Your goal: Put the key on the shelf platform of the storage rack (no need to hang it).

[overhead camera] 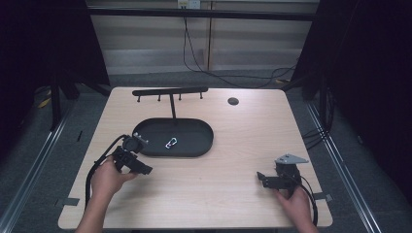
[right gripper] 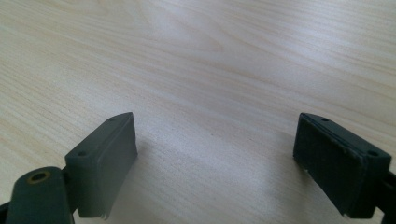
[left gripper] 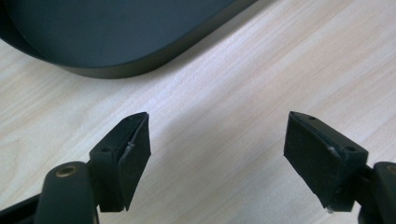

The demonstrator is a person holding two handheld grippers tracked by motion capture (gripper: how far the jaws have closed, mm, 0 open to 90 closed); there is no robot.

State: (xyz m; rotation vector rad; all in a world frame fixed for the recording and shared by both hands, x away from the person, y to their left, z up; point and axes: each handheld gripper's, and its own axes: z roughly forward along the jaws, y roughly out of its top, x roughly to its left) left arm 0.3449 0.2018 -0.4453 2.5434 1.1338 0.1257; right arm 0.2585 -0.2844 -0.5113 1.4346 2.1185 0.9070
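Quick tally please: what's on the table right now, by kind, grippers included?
Grippers: 2, the left gripper and the right gripper, both open
Black oval tray: 1
Silver carabiner lying in the tray: 1
Black hook rack standing in the tray's far side: 1
Total: 5

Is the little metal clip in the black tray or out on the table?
In. The clip lies on the floor of the oval black tray, inside its rim, apart from both tongs.

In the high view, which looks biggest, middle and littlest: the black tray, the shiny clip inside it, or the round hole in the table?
1. Black tray, by far the biggest.
2. Round hole in the table.
3. Shiny clip, about the same as the hole; too close to rank surely.
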